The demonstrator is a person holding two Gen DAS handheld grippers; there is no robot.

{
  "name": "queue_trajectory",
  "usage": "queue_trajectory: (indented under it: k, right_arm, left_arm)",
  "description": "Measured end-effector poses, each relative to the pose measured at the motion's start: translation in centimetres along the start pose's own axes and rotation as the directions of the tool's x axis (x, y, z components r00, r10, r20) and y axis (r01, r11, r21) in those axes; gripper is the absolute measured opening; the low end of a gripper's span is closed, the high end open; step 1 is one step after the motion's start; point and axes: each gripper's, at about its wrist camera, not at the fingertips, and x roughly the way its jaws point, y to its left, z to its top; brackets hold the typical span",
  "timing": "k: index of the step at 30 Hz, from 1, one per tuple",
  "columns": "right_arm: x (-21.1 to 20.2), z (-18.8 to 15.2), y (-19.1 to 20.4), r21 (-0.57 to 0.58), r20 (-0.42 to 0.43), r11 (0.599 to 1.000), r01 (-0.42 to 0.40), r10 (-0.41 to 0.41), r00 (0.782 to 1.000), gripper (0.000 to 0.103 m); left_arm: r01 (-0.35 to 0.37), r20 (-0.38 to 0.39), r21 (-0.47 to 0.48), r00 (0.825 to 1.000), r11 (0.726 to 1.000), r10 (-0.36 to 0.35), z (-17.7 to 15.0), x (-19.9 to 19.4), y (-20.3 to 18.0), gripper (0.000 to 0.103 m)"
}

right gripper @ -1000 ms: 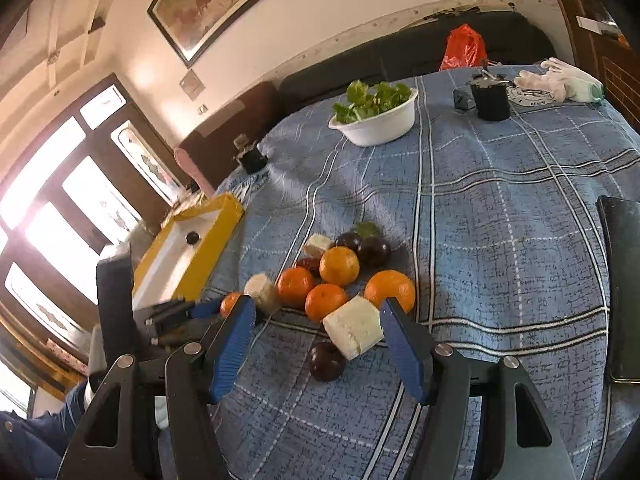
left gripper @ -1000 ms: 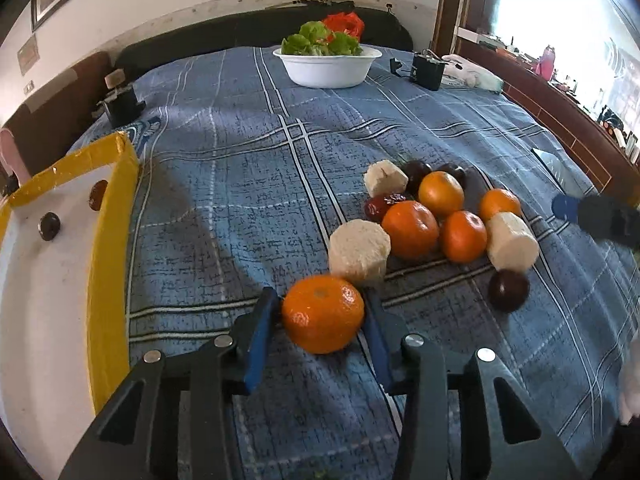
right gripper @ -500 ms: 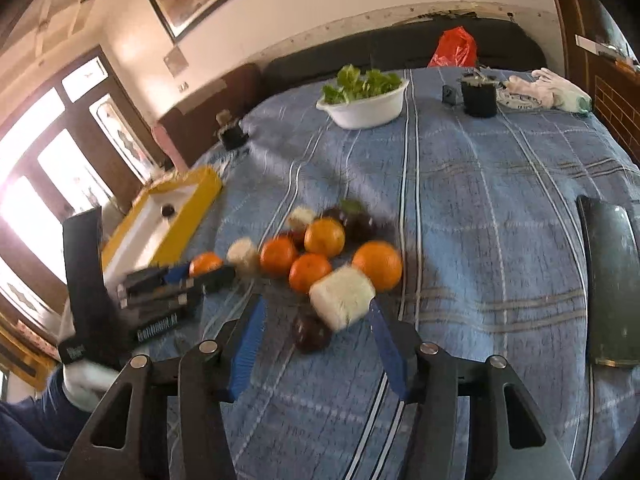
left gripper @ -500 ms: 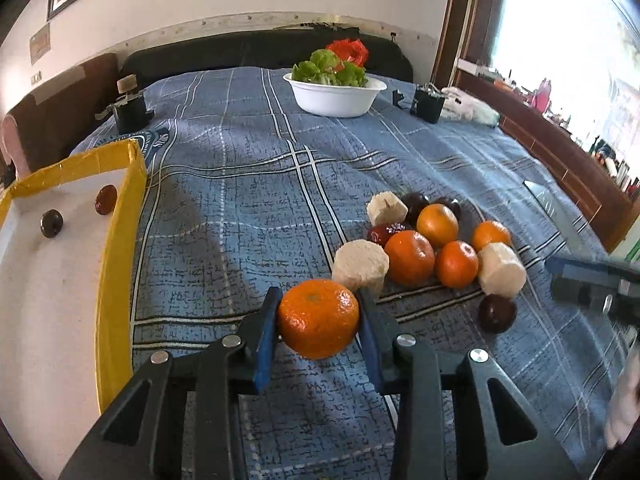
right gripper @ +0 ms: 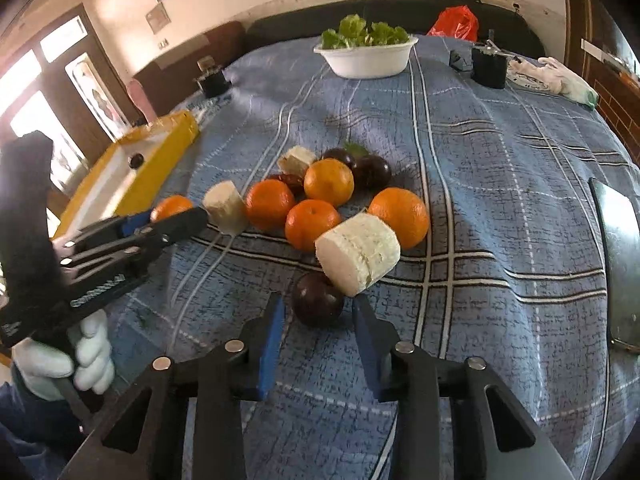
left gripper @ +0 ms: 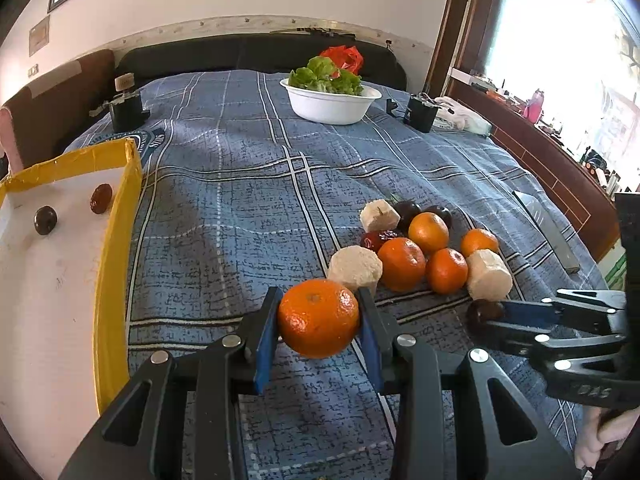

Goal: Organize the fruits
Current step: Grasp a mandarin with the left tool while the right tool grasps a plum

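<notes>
L gripper (left gripper: 319, 330) fingers clamp a round orange tangerine (left gripper: 319, 323), lifted above the blue plaid bedspread (left gripper: 240, 184), just left of the fruit pile (left gripper: 428, 248); R gripper (right gripper: 318, 334) fingers spread wide w/ a dark round plum (right gripper: 317, 299) between them, pile's near edge; yellow-rimmed white tray (left gripper: 116, 240) far left of pile.

Right gripper (right gripper: 318, 314) hovering at a dark round plum (right gripper: 317, 299)

Its blue-padded jaws are standing parted on either side of the plum, which is sitting on the blue checked cloth (right gripper: 500, 208), touching a pale cut cylinder chunk (right gripper: 358, 252) beside round orange tangerines (right gripper: 312, 224).
</notes>
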Motion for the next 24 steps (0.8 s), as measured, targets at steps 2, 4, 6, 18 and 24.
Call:
queue_trajectory:
  k: [2, 4, 6, 18, 24]
  right_arm:
    - [0.0, 0.2, 0.4, -0.014, -0.001, 1.0, 0.012, -0.012, 1.0, 0.032]
    - [0.1, 0.4, 0.6, -0.029, -0.003, 0.999, 0.02, -0.02, 1.0, 0.03]
    - [0.0, 0.7, 1.0, -0.043, 0.003, 0.999, 0.016, -0.016, 1.0, 0.029]
    - [-0.8, 6.3, 3.0, -0.078, 0.189, 0.997, 0.009, 0.006, 0.982, 0.029]
    - [0.5, 5.7, 3.4, -0.113, 0.197, 0.993, 0.022, 0.001, 0.98, 0.029]
  left_arm:
    - [0.0, -0.002, -0.001, 1.0, 1.0, 0.0, 0.0, 0.0, 0.0, 0.035]
    - [-0.001, 0.0, -0.001, 1.0, 1.0, 0.001, 0.0, 0.0, 0.0, 0.035]
    - [0.002, 0.001, 0.0, 1.0, 1.0, -0.002, 0.0, 0.0, 0.1, 0.035]
    - [0.005, 0.001, -0.009, 1.0, 1.0, -0.005, 0.0, 0.0, 0.1, 0.035]
    - [0.002, -0.009, -0.009, 1.0, 1.0, -0.002, 0.0, 0.3, 0.0, 0.035]
